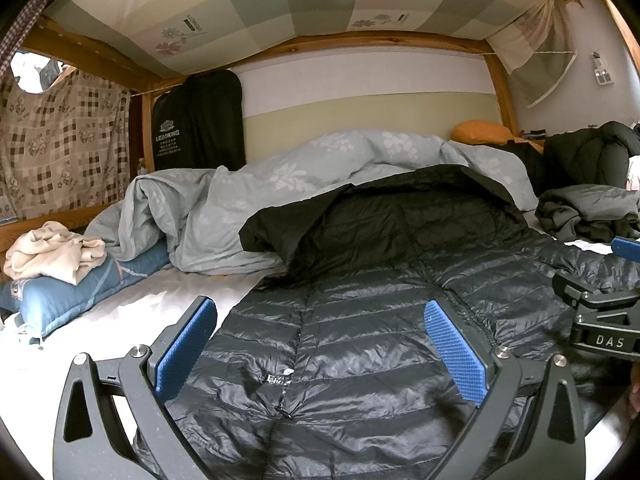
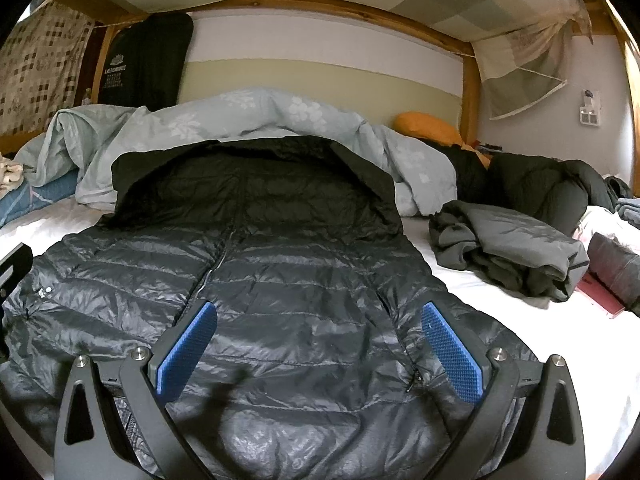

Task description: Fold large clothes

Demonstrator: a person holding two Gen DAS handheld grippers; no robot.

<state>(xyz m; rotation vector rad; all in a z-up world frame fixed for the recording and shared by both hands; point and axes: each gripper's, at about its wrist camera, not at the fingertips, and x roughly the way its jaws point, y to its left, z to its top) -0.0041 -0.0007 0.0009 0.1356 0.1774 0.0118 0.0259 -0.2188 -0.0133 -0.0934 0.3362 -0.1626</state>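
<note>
On the bed [image 1: 120, 312], left wrist view: jacket [image 1: 360, 320] lies flat, zipped, hood against the duvet [image 1: 240, 192]. Left claw [image 1: 320, 352] spread, empty, above the hem, likely lining up a grasp. Right wrist view: right claw [image 2: 320, 352] spread too, empty, over the jacket's right side.

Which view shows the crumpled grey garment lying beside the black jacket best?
The right wrist view: the grey garment lies whole on the white sheet, right of the black down jacket. The left wrist view catches it only at the right edge, partly cut off.
</note>
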